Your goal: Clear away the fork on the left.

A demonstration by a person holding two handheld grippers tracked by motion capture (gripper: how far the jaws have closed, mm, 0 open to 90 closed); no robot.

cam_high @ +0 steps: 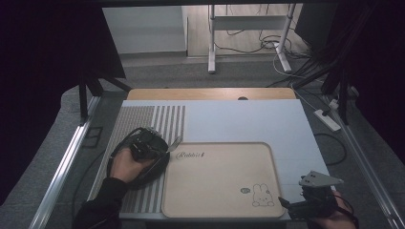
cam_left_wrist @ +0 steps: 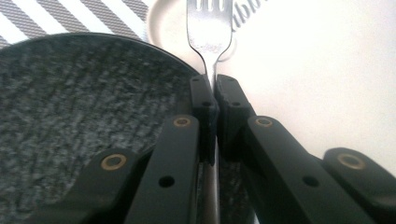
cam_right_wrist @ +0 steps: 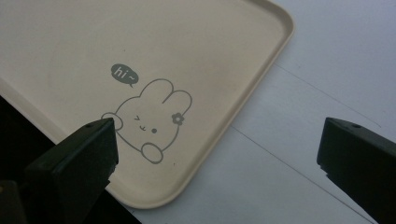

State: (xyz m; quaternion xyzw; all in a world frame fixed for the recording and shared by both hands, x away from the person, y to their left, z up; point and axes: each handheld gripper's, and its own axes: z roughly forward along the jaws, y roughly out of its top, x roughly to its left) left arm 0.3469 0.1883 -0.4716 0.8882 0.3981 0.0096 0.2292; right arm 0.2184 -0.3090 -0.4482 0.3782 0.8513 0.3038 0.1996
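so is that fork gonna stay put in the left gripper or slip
The fork looks like polished metal, so probably stiff but slippery. The left gripper pinches only its thin handle, so the heavier head may swivel or droop. It overhangs the dark plate, so likely no support.

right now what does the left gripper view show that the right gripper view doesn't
The left gripper view alone shows the left gripper shut on a fork, its tines over the tray's corner, above a dark speckled plate and the striped mat.

The right gripper view alone shows the right gripper open and holding nothing, and the rabbit drawing with its "hi~" bubble.

Both show the beige tray and a pair of black jaws.
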